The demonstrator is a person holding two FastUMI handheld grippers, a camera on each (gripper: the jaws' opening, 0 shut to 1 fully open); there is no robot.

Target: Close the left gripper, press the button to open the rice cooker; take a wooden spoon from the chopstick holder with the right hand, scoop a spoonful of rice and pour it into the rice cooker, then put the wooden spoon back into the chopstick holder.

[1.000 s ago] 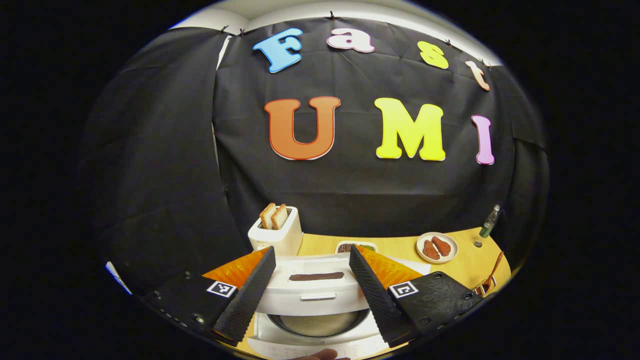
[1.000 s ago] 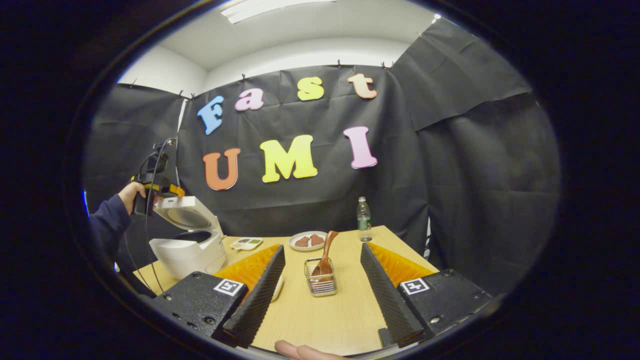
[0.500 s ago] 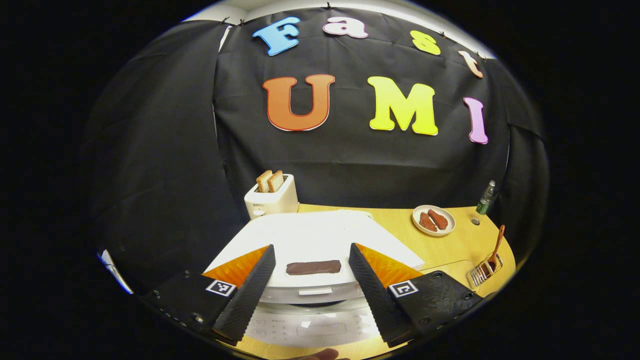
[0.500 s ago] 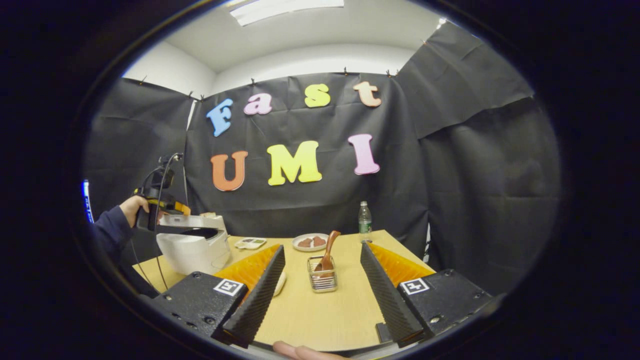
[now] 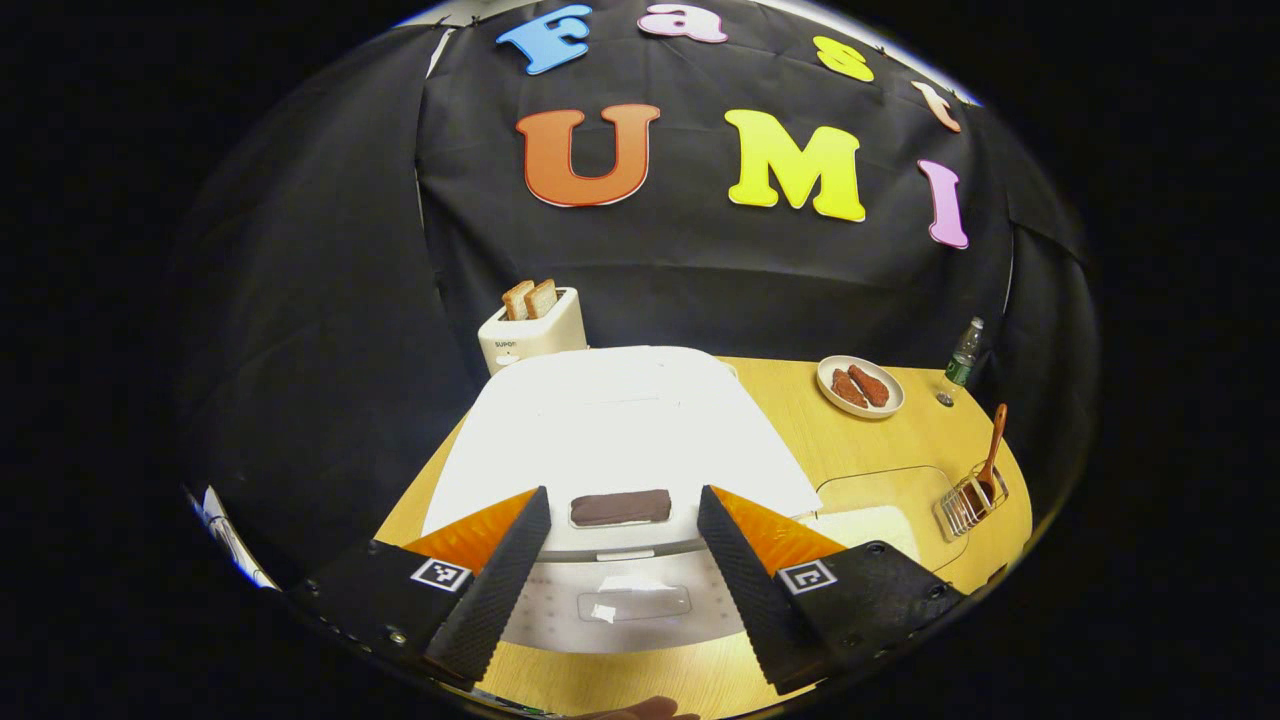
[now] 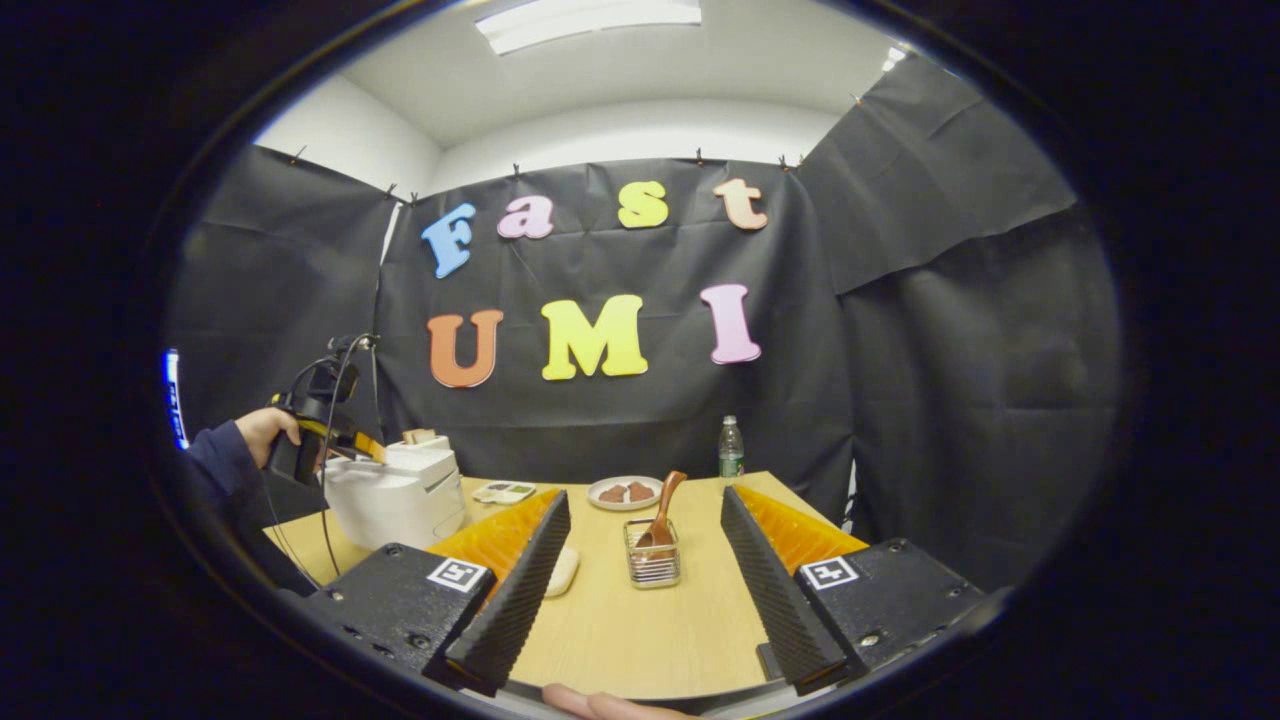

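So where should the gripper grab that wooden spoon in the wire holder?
Probably the bare upper handle of the wooden spoon. It leans up and out of the chopstick holder, tilted toward the right, while the bowl end sits down inside the wire walls. The right gripper has its jaws open and could come from above, one finger on each side of the handle, then lift along the tilt.

Black cloth [image 6: 950, 330] is hanging across the back and right side of the booth, pinned along its top edge and creasing in places. Above it a white wall [image 6: 640, 125] is showing, meeting a white ceiling where a long light [image 6: 585, 12] is glowing. A light wooden table [image 6: 640, 620] is standing in front of the cloth.
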